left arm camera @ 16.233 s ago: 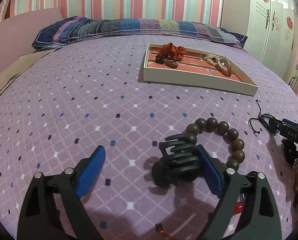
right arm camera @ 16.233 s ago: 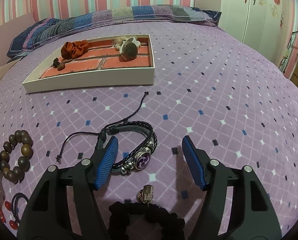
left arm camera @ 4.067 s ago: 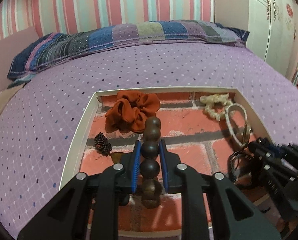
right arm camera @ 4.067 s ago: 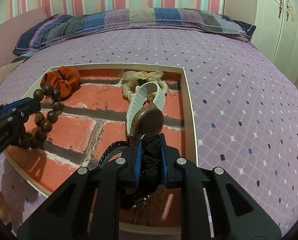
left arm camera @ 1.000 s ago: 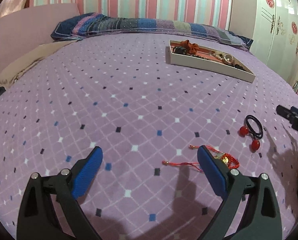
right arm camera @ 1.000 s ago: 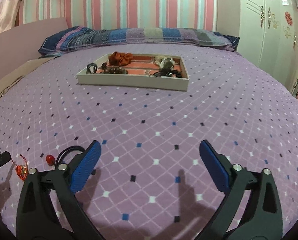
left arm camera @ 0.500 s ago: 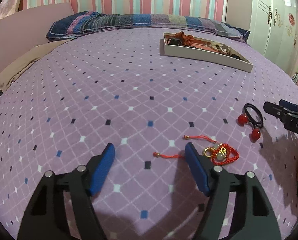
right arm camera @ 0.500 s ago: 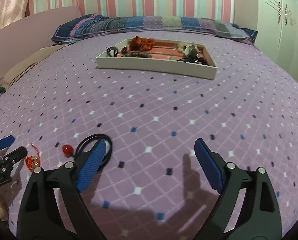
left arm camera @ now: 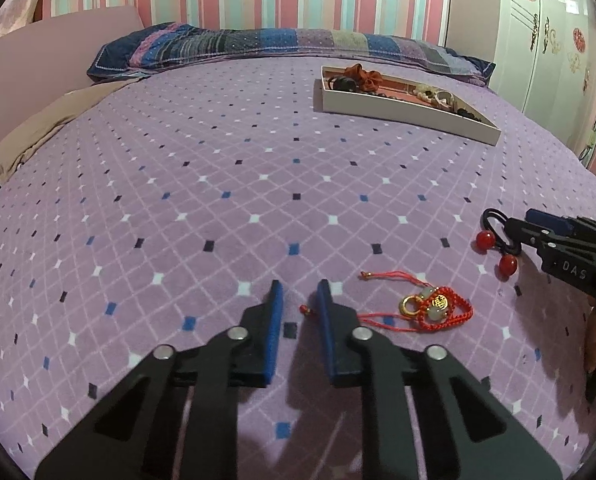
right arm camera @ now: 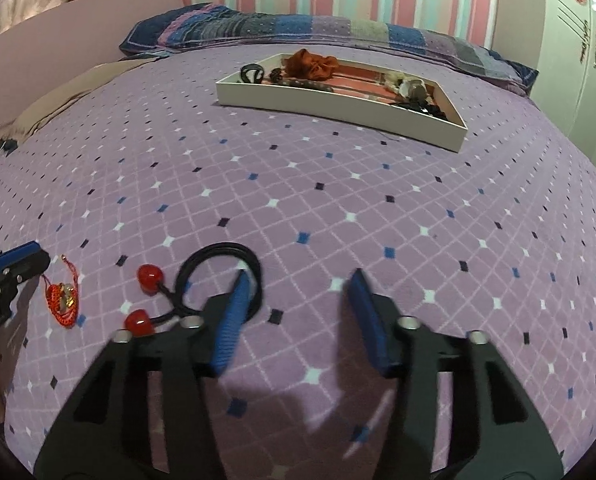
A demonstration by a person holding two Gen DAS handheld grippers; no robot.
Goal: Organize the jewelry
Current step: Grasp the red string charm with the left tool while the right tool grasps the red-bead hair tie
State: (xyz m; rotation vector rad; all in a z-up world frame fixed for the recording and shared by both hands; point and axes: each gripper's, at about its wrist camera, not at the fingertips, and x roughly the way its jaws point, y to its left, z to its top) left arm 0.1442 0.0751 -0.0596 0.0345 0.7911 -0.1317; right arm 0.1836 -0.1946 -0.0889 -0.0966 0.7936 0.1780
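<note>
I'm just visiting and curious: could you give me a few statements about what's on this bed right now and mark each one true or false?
1. The white tray sits on the purple bedspread, far from both grippers. True.
2. An orange scrunchie lies inside the tray. True.
3. The black hair tie with red beads is already in the tray. False: it lies on the bedspread, by the right gripper, whose jaws are closing.
4. The red cord bracelet has been lifted off the bed. False: it lies on the bedspread; the left gripper is closing around the cord's end.
5. The wall behind the bed is plain white. False: it has pink and pale stripes.
</note>
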